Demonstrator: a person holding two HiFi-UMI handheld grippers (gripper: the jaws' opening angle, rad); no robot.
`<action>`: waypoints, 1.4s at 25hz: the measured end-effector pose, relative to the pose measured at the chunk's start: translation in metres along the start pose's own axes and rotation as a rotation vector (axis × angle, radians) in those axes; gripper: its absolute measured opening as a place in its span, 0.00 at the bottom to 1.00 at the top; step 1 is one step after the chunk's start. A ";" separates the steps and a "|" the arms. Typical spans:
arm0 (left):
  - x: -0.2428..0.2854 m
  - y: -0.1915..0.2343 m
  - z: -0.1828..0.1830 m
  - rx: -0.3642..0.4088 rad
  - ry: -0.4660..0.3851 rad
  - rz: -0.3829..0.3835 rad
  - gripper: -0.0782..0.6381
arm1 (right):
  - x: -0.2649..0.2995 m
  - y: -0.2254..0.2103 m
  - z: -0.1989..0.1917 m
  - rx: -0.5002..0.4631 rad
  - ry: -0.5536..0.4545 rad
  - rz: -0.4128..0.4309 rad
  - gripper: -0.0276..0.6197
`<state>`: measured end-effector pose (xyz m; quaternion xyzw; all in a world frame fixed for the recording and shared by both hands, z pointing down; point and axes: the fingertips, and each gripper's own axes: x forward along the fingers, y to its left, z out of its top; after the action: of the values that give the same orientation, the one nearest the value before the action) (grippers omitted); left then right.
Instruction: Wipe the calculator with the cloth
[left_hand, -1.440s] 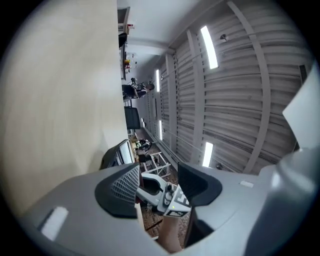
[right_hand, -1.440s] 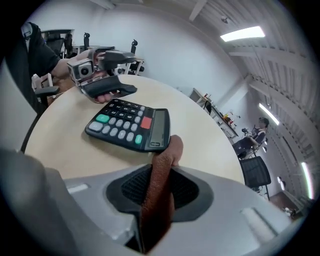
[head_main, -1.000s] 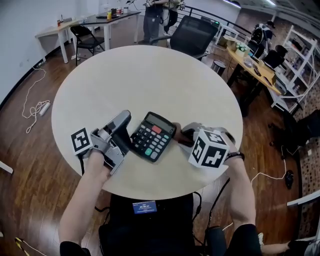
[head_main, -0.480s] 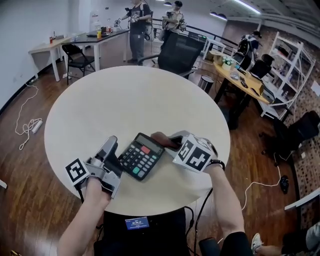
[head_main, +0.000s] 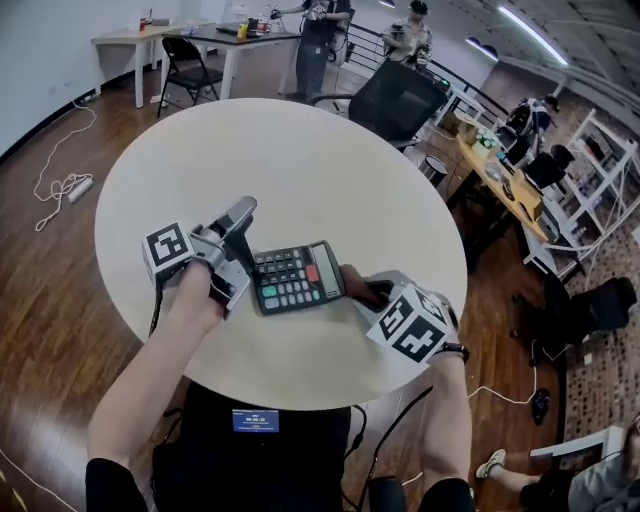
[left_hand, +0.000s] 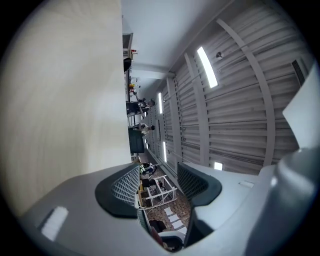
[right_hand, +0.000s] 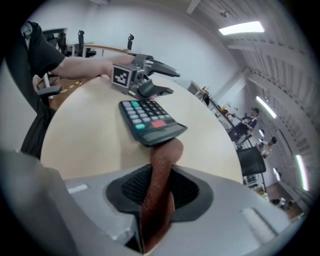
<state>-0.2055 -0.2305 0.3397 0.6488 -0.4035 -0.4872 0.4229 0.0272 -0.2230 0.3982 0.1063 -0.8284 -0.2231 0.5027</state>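
Note:
A black calculator (head_main: 297, 277) with grey keys and one red key lies near the front of the round pale table (head_main: 300, 150). My right gripper (head_main: 372, 294) is shut on a folded brown cloth (head_main: 360, 284). The cloth's tip (right_hand: 167, 150) touches the calculator's (right_hand: 147, 120) display end. My left gripper (head_main: 244, 226) sits at the calculator's left end, touching or nearly so. Its jaws have just been opening, and in the left gripper view nothing lies between the left gripper's (left_hand: 157, 182) pads. The right gripper view shows the left gripper (right_hand: 172, 82) beyond the keypad.
A black office chair (head_main: 400, 95) stands just past the table's far edge. Desks, shelves and several people are farther back. A white cable (head_main: 60, 185) lies on the wooden floor at the left. The table's front edge is close to the person's body.
The calculator has turned from a diagonal to lying nearly level across the view. My left gripper's jaws stand wider than before. The cloth has stayed at the calculator's right end.

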 end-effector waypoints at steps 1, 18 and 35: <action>0.000 -0.003 -0.002 0.005 0.008 -0.012 0.43 | -0.003 -0.015 -0.003 0.034 -0.012 -0.044 0.20; -0.003 -0.024 -0.010 0.044 0.045 -0.038 0.43 | -0.002 -0.045 0.063 0.208 -0.515 0.264 0.20; -0.003 -0.019 -0.010 0.052 0.044 -0.008 0.43 | 0.028 -0.080 0.087 0.308 -0.546 0.267 0.20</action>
<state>-0.1939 -0.2200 0.3242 0.6717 -0.4041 -0.4640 0.4126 -0.0668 -0.2818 0.3478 0.0078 -0.9630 -0.0478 0.2650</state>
